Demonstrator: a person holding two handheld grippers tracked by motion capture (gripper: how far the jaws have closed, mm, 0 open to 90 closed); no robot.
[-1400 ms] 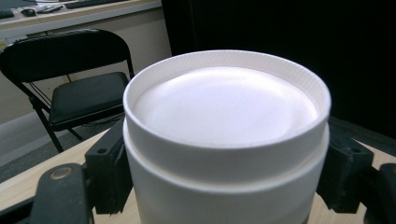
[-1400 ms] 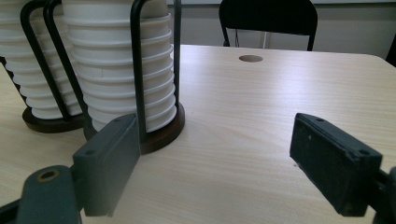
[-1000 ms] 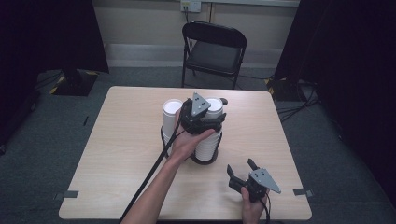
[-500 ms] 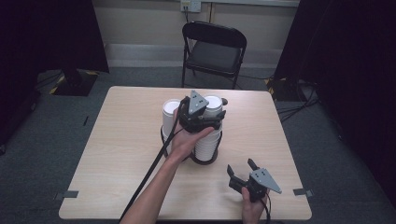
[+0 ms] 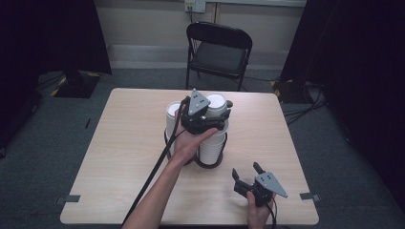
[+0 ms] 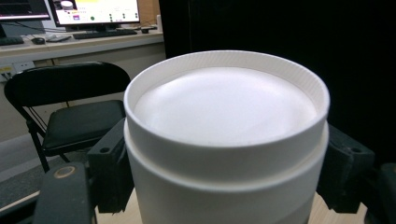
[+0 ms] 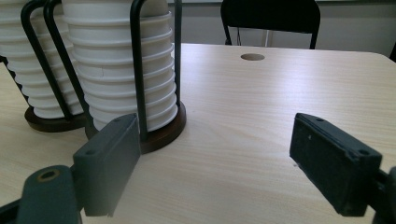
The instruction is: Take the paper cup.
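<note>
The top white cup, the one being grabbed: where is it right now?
In the high view the top cup sits on the right-hand stack, mid-table, in front of the black chair; the left gripper is closed on it.

Cup (image 6: 224, 135): plain white, fine ribbing around its rim.
Stacked cups (image 7: 123, 70): white, banded by their rims.
Cup rack (image 7: 161, 130): black wire uprights, dark brown round base.
Counter (image 5: 119, 143): pale wood grain, beneath the rack.
Left tongs (image 5: 203, 121), right tongs (image 5: 248, 174): black, grey top plates.
Chair (image 5: 217, 50) behind the counter: black.
Floor (image 5: 43, 143): grey carpet.
</note>
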